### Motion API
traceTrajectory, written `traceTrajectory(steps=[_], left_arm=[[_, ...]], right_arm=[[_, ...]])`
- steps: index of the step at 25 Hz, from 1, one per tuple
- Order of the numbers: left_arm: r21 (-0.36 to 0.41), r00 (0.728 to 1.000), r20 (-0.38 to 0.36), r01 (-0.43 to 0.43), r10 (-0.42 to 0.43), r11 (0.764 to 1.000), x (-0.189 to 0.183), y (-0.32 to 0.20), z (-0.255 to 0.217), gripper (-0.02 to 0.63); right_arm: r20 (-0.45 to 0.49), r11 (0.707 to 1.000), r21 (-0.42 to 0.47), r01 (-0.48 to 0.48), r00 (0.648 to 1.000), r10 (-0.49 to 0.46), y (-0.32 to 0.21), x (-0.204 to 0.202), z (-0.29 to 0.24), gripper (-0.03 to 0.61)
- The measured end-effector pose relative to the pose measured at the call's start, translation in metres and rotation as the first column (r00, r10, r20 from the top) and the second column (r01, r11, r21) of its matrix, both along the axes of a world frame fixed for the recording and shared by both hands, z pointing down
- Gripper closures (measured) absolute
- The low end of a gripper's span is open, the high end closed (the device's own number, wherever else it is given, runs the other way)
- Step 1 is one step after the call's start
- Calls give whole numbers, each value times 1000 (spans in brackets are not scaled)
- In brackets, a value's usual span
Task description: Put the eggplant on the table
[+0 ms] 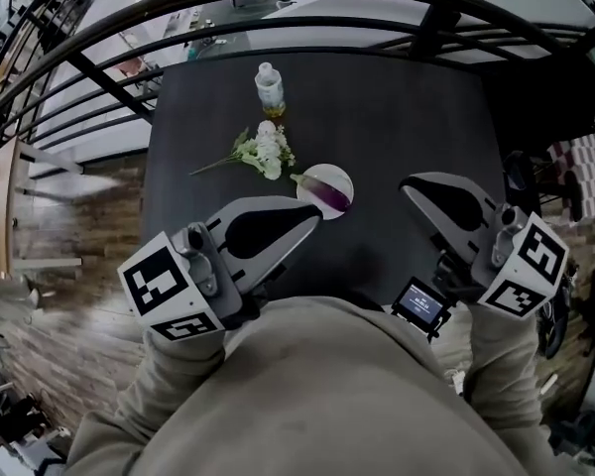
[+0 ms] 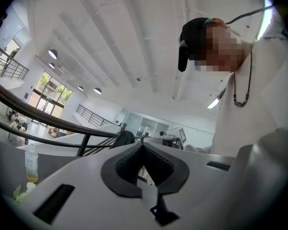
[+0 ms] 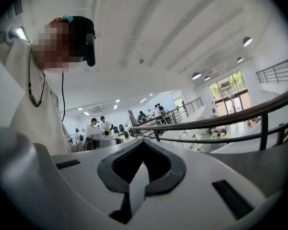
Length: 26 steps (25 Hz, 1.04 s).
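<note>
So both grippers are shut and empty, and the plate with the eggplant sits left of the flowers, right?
Not left. In the head view the plate with the eggplant sits right of the flowers. Both the left gripper and right gripper are shut and empty.

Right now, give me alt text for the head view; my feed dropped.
A purple eggplant lies on a white plate on a dark table, beside white flowers and a bottle. The left gripper and right gripper are shut and empty, held near the person's body.
</note>
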<state>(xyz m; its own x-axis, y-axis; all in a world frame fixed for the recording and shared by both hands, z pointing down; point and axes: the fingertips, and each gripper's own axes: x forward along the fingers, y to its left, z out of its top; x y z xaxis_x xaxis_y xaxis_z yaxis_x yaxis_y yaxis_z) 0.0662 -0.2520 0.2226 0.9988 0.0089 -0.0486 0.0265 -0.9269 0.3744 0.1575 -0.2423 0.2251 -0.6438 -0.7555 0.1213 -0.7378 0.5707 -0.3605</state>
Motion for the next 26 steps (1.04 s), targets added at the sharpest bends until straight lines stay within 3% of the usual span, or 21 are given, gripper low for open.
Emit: traceTrajectory(steps=[10, 26], left_arm=[[42, 993, -39, -109, 110, 993, 30, 16, -25, 609], [24, 993, -36, -109, 110, 994, 27, 23, -24, 609]], right_arm=[[-45, 989, 51, -140, 989, 143, 33, 16, -21, 565], [-27, 991, 52, -123, 992, 124, 29, 9, -26, 565]])
